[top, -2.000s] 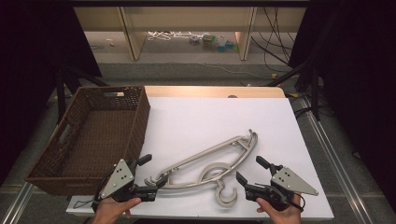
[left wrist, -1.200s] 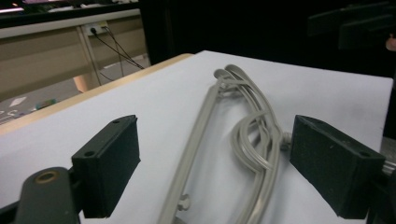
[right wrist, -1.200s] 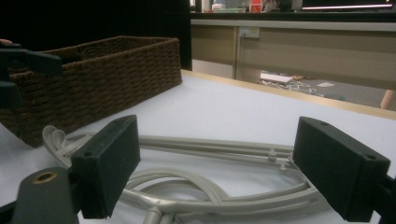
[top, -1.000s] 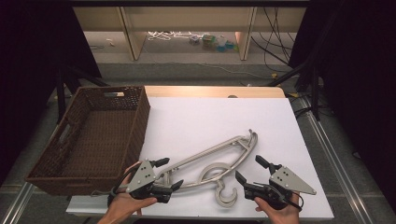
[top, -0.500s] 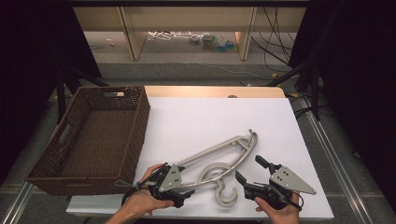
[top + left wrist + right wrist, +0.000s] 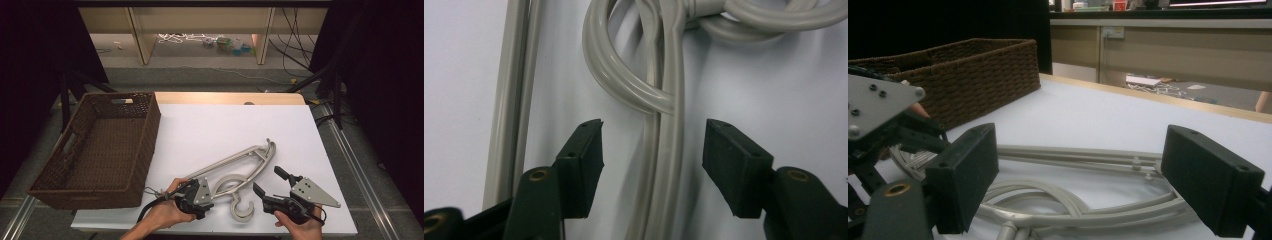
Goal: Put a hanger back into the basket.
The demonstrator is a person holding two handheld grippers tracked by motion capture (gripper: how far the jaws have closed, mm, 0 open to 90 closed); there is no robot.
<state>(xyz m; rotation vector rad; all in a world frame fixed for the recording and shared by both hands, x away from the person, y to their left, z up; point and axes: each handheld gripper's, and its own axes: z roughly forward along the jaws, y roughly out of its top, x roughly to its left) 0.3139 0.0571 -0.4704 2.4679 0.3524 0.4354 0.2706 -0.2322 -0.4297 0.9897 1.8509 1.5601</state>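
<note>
White desk [image 6: 225, 125], wicker basket [image 6: 100, 145] at its left edge: the left gripper [image 6: 651, 145] had moved in from the basket side and sunk over the grey clothes hanger [image 6: 240, 167] lying near the front edge. Its jaws, just closing, straddled one hanger bar without pressing it, so a lift looked imminent. The right gripper [image 6: 267, 187] waited wide open, empty, beside the hook.

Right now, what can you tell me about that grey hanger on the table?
The hanger looks like pale grey plastic, possibly several stacked together. It lies flat on the white table, hook end nearest the person, arms slanting away to the right. The left gripper straddles one ribbed arm; its jaws have just been closing but don't press it yet.
</note>
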